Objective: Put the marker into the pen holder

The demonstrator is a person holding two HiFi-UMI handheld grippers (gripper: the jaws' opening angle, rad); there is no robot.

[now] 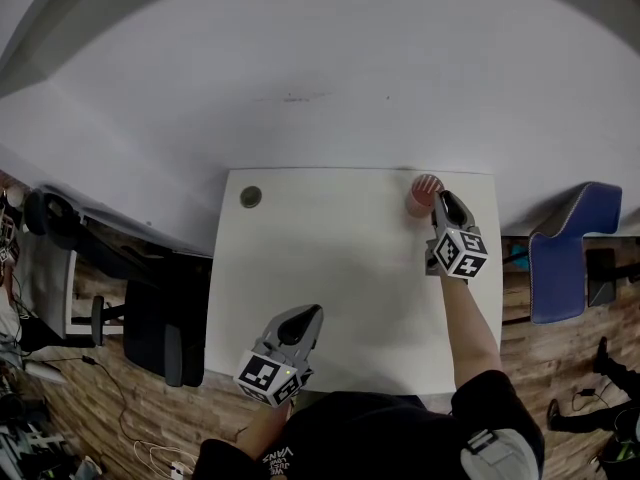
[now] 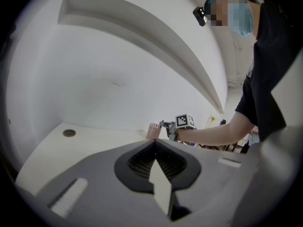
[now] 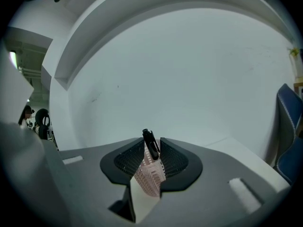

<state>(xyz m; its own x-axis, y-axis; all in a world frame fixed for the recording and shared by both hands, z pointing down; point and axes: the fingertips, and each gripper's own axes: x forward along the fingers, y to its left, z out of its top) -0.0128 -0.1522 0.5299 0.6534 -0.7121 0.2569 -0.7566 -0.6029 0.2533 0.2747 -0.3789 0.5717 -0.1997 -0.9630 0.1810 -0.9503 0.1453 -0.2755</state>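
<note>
The pink mesh pen holder [image 1: 424, 194] stands at the white table's [image 1: 330, 258] far right corner. A black marker [image 3: 150, 144] sticks out of its top, leaning left. My right gripper [image 1: 441, 201] is right beside the holder; in the right gripper view the holder [image 3: 149, 176] fills the gap between the jaws, which stand a little apart on either side of the marker, so this gripper [image 3: 152, 143] is open. My left gripper [image 1: 309, 314] hovers at the near edge, shut and empty [image 2: 155, 144]. It looks toward the distant holder [image 2: 154, 131].
A round cable grommet [image 1: 250, 196] sits in the table's far left corner. A blue chair [image 1: 560, 248] stands to the right of the table and a black chair [image 1: 150, 333] to the left. A white wall rises just behind the table's far edge.
</note>
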